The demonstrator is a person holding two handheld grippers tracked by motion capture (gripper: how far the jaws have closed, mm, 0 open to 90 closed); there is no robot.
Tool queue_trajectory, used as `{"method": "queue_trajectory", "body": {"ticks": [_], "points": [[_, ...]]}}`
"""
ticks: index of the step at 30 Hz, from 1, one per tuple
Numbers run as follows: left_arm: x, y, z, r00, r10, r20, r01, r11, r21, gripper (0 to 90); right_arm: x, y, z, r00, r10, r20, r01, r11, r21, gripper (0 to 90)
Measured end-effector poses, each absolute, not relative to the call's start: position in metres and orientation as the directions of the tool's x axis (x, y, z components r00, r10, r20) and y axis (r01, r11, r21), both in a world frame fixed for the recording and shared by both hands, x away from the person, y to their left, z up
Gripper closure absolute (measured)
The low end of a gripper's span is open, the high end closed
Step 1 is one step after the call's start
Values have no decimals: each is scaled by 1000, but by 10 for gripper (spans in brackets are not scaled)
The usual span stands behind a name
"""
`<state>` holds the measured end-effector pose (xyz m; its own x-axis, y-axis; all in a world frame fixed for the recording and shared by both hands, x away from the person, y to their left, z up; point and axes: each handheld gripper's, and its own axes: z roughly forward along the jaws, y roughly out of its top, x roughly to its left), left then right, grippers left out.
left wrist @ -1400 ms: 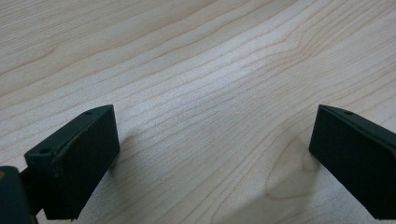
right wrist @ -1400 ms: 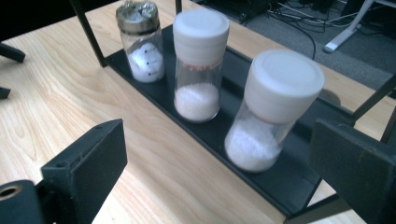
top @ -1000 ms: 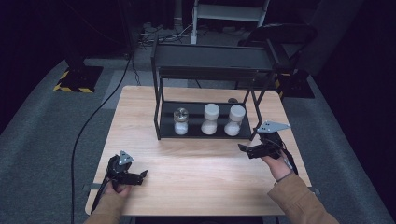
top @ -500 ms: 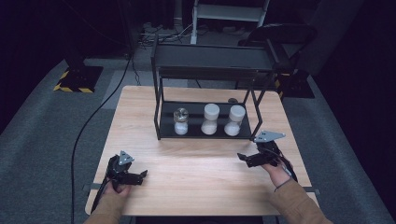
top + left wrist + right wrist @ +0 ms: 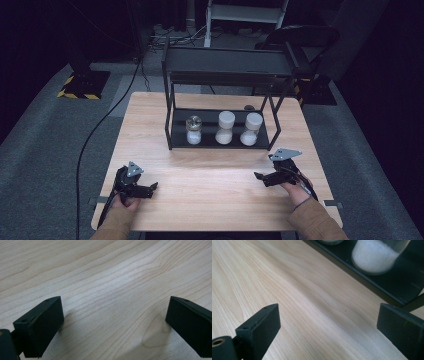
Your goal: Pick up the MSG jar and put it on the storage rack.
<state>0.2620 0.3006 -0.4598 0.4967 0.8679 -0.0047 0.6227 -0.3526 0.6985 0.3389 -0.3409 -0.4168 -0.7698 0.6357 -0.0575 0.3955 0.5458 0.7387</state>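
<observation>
1. Jars first: three of them stand in a row on the bottom shelf of the black rack (image 5: 172, 127) — a clear-topped jar (image 5: 193, 129) at the left end, a white-capped jar (image 5: 225, 127) in the middle, another white-capped jar (image 5: 251, 128) at the right end.
2. Your right hand-held gripper (image 5: 263, 177) sits on the tabletop (image 5: 210, 190) just in front of the rack's right front post, jaws spread wide, holding nothing.
3. In the right gripper view, that right-end jar (image 5: 377, 255) looms ahead, well beyond the open jaws.
4. Your left hand-held gripper (image 5: 150, 188) rests low in front of the rack's left side, well apart from it, jaws wide and empty too; bare wood between them.
5. Watch out, as I judge it: going in from here, your right jaw could catch the rack's front rail or post.
6. A wide, fast entry might nudge the middle jar, since the jars stand close.
7. Smooth sides may slip in a shallow grip.
</observation>
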Motion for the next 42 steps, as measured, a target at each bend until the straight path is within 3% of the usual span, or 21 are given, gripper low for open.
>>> {"method": "queue_trajectory", "body": {"ticks": [25, 42], "points": [[262, 301, -460, 497, 867, -3, 622, -354, 698, 13, 336, -352, -451, -756, 655, 2, 477, 548, 688, 43], [262, 301, -460, 498, 867, -2, 622, -356, 698, 13, 330, -358, -462, -759, 651, -10, 444, 529, 724, 0]]}}
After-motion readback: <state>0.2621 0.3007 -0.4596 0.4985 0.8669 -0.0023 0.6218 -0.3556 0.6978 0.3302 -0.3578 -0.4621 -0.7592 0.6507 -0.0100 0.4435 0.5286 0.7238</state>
